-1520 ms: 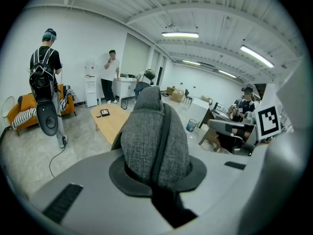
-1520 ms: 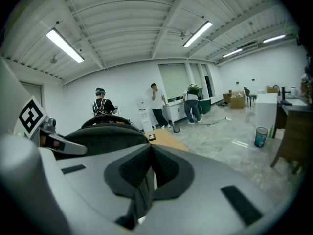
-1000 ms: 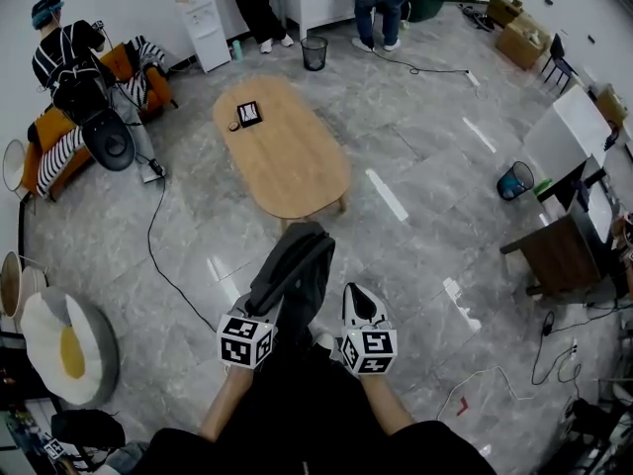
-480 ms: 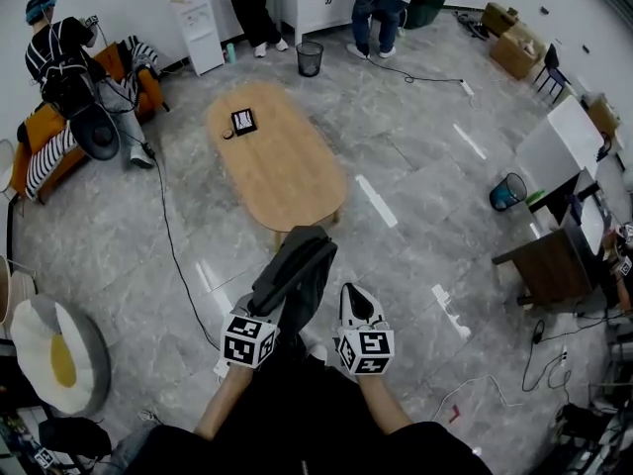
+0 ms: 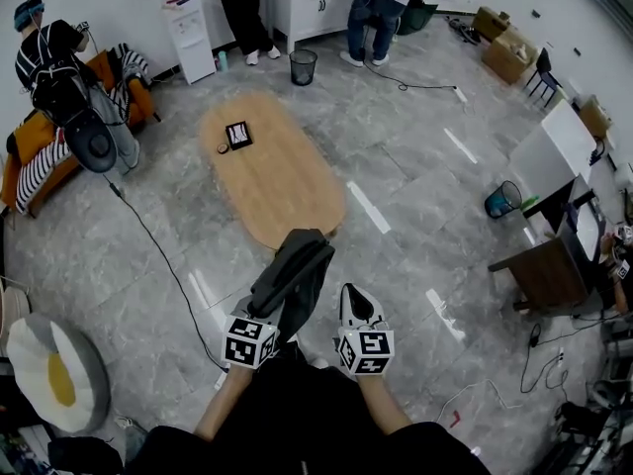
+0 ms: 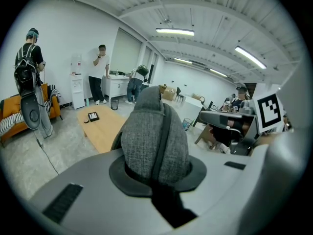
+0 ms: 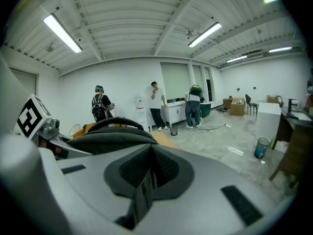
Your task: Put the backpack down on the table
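A grey fabric backpack (image 5: 295, 275) hangs in the air over the floor, just short of the near end of the oval wooden table (image 5: 272, 171). My left gripper (image 5: 267, 311) is shut on it; in the left gripper view the grey cloth (image 6: 154, 141) bulges out from between the jaws (image 6: 156, 174). My right gripper (image 5: 357, 296) is beside the backpack on its right, shut with nothing in it. In the right gripper view its dark pads (image 7: 146, 173) meet, and the backpack (image 7: 105, 136) shows at the left with the table (image 7: 164, 140) behind.
A black flat item (image 5: 237, 134) and a small round thing (image 5: 222, 148) lie at the table's far end. A cable (image 5: 163, 255) runs across the floor at left. A person (image 5: 59, 67) stands by an orange sofa; others stand at a white cabinet (image 5: 316, 3). A dark desk (image 5: 549, 265) is at right.
Both grippers and the backpack have come forward toward the table; its near end now lies close under the backpack's top. Grips are unchanged.
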Available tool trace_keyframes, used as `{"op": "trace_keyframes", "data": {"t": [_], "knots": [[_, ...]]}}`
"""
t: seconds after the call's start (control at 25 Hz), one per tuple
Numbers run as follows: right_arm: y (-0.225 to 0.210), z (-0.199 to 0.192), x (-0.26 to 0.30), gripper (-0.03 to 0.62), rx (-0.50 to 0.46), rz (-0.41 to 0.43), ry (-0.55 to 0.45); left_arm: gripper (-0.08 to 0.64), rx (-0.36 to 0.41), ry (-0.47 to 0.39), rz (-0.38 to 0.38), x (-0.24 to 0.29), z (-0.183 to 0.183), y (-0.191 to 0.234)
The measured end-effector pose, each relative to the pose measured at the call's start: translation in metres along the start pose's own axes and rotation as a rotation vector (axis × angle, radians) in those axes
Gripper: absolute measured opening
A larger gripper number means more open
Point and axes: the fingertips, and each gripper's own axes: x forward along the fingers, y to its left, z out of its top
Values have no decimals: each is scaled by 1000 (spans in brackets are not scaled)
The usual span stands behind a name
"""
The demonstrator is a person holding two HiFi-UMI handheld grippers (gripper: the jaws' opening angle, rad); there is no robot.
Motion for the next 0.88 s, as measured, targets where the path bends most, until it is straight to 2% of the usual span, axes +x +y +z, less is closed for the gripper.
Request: {"op": "trace_keyframes", "data": {"t": [0.36,0.68,0.88], "knots": [[0,0,20,11,29,-67,6,64,30,17,-29,13,14,31],[-4,2,30,11,47,-93,14,64,38,25,-43,24,26,45],[-14,6,44,11,47,-81,22,64,31,35,-46,41,36,45]]}}
